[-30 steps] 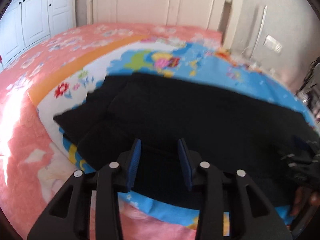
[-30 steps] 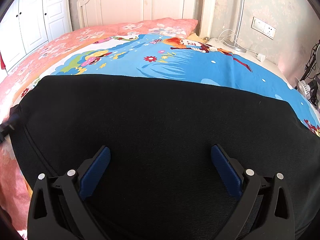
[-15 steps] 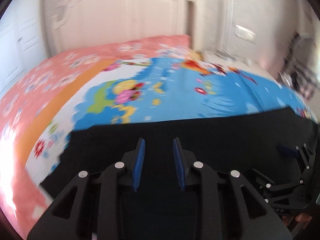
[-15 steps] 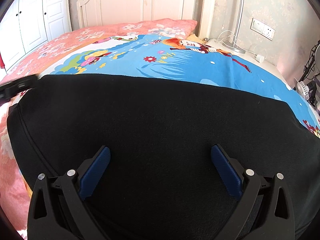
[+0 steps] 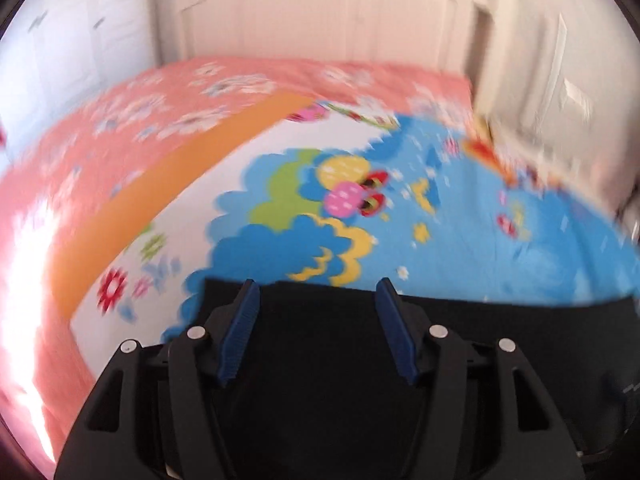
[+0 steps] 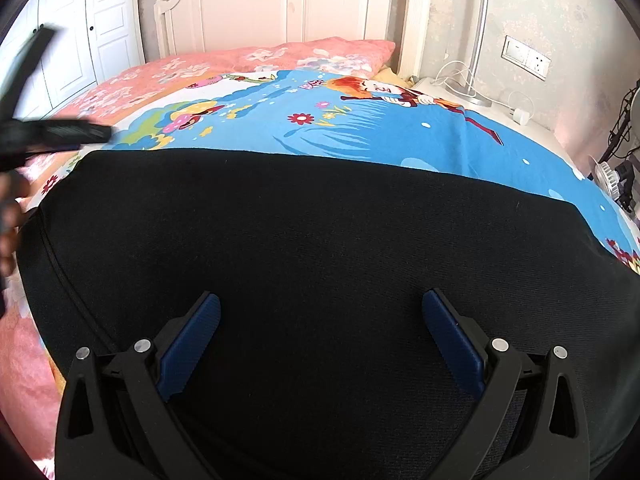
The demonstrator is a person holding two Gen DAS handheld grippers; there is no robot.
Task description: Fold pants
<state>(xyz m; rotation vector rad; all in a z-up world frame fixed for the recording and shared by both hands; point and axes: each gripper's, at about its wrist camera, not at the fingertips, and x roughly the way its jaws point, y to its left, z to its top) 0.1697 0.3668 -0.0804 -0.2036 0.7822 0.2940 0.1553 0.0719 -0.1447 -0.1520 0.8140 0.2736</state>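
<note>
- My right gripper [image 6: 320,344] sits nearest, low over the middle of the pants [image 6: 320,248], jaws spread wide with nothing pinched; only flat black cloth lies under them.
- My left gripper [image 5: 318,328] hangs over the pants' [image 5: 320,380] far left corner; its jaws are opening, and I see no cloth caught between the blue pads [image 5: 239,332]. That view is blurred, so I cannot tell whether they touch the fabric.
- The pants lie flat on the bed [image 6: 360,128], across its near part, looking already doubled over into a broad slab.
- I judge them soft, limp and light, a matte knit that should not slip from the pads but will sag and crease if lifted by one point.
- Best hold, I think: the edges and corners, where layers stack, pinching all layers together with both tools at once.
- The long axis runs left to right across both views; the far edge is straight, the left end rounded with a seam [image 6: 64,280].
- Which end is the waist I cannot tell.
- Beyond lie the bright sheet, then the headboard [image 6: 280,4].
</note>
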